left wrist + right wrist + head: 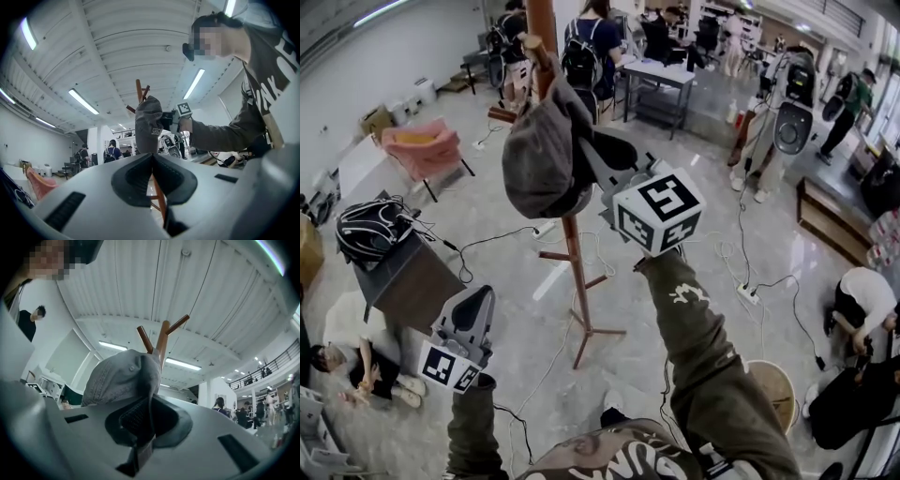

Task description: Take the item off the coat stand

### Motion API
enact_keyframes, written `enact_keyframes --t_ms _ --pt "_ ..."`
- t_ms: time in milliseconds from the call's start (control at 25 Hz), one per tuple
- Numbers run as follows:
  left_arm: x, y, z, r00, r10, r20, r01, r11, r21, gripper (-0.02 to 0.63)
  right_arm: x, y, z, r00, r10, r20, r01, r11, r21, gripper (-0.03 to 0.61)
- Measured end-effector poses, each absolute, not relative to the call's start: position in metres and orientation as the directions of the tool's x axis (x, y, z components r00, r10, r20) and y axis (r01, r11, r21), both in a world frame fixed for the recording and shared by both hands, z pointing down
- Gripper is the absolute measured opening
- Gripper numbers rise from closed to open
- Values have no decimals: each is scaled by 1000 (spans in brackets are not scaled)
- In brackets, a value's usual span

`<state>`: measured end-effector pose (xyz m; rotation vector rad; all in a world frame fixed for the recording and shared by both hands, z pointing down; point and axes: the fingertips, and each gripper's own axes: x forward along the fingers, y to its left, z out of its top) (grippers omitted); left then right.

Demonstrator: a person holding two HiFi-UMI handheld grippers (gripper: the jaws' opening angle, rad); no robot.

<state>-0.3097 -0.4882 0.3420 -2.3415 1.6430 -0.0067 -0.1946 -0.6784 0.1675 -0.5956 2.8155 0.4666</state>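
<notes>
Cap [546, 155] draped over an upper peg [162, 341] of the coat stand [578, 281], crown sagging down the left of the pole, high off the floor. Pinched at its lower edge by the right gripper [149, 423], jaws closed on the fabric, reaching in from the right and slightly below. Peg slanting up and outward, so probably up along that slant first, then back toward the person. Left gripper [472, 314] low and well apart, left of the pole, jaws together on nothing, aimed up at the cap, clearly the farther one

One above, two below coat stand [577, 272]
</notes>
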Motion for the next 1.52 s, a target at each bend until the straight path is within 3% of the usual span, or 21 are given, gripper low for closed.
enact_keyframes --t_ms 880,1120,1520 --pt "-312 -458 333 361 -912 -193 -920 -316 -231 5 -154 -605 75 -855 -294 -428 -456 818 349 14" --pt "-306 -433 332 369 -904 -216 -920 -322 -223 5 -134 -567 114 -852 -329 -407 -475 814 335 15" --pt "-300 -360 345 425 -873 -238 -902 -385 -196 5 -113 -486 248 -841 -465 -277 -527 820 224 15"
